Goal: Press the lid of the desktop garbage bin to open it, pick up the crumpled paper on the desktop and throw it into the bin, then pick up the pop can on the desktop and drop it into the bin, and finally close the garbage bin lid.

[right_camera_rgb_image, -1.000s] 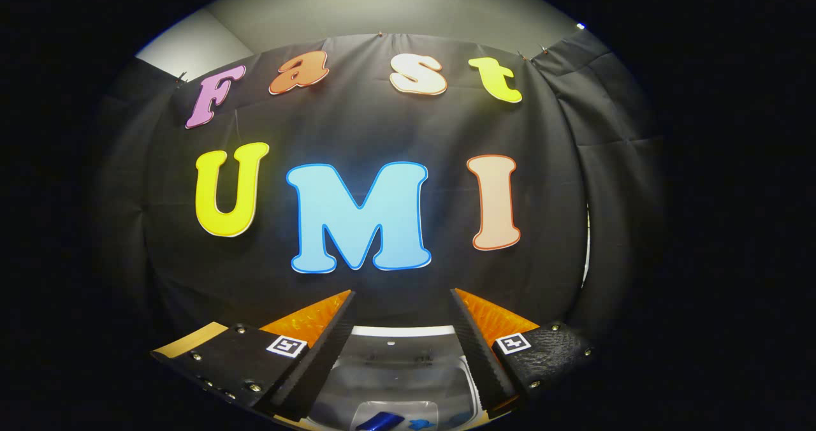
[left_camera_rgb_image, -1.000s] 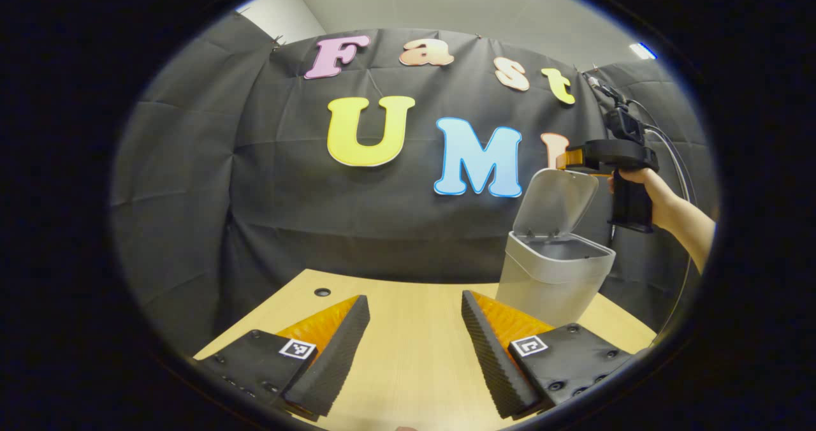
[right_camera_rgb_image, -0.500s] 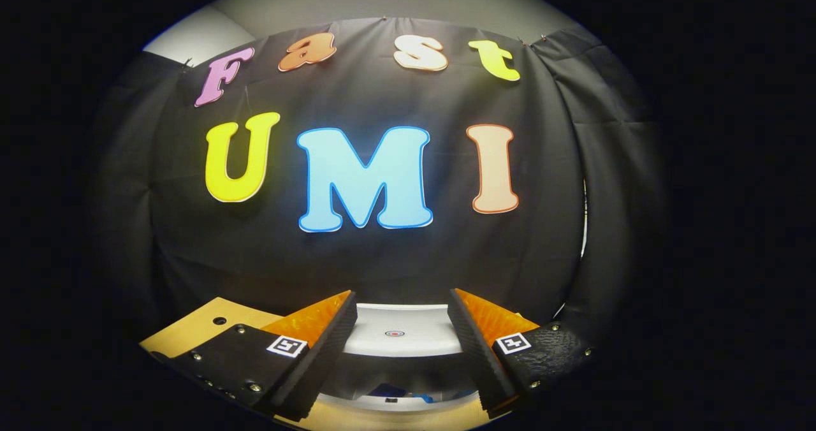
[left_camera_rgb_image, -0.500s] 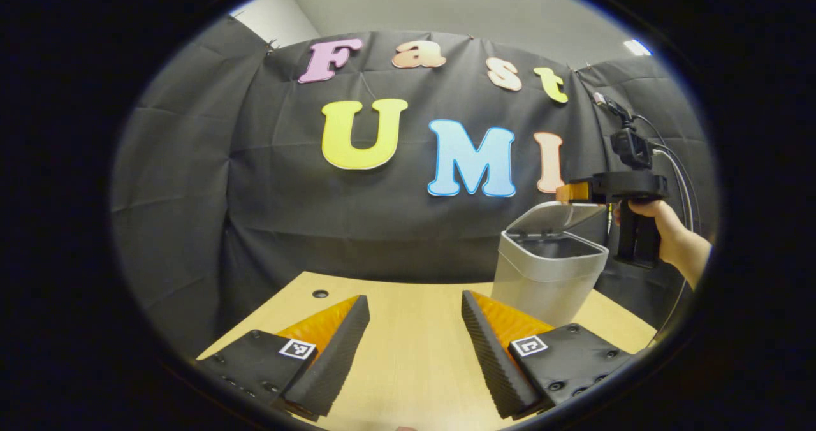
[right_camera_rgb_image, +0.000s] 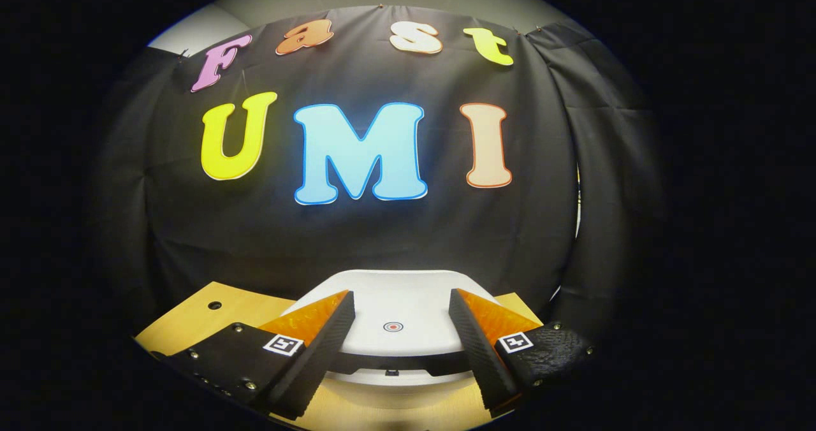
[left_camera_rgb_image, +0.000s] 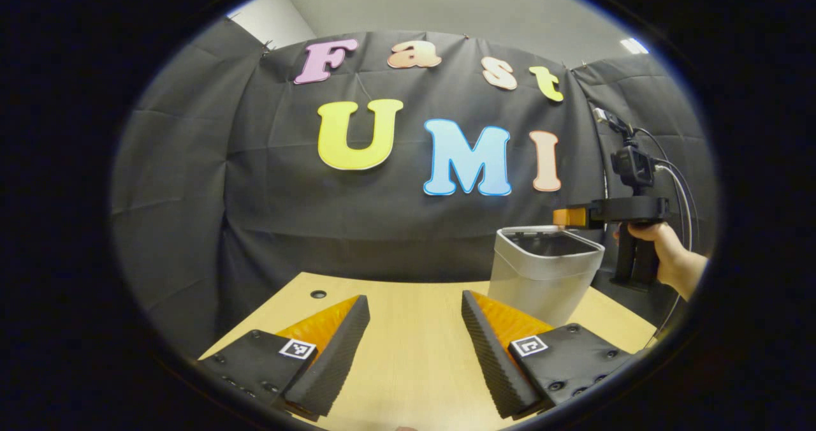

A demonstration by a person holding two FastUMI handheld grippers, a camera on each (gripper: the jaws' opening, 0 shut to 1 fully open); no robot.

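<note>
One garbage bin (left_camera_rgb_image: 545,271) on desk (left_camera_rgb_image: 408,354), lid (right_camera_rgb_image: 395,313) nearly down. Right gripper (right_camera_rgb_image: 400,305) spread over lid, gripping nothing. Left gripper (left_camera_rgb_image: 414,310) spread, empty.

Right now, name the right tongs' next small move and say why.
Probably press a little further down on the lid. In the right gripper view it lies nearly flat over the bin, but a dark gap shows along its front edge, so it may not be latched. The right tongs sit open just above it.
</note>
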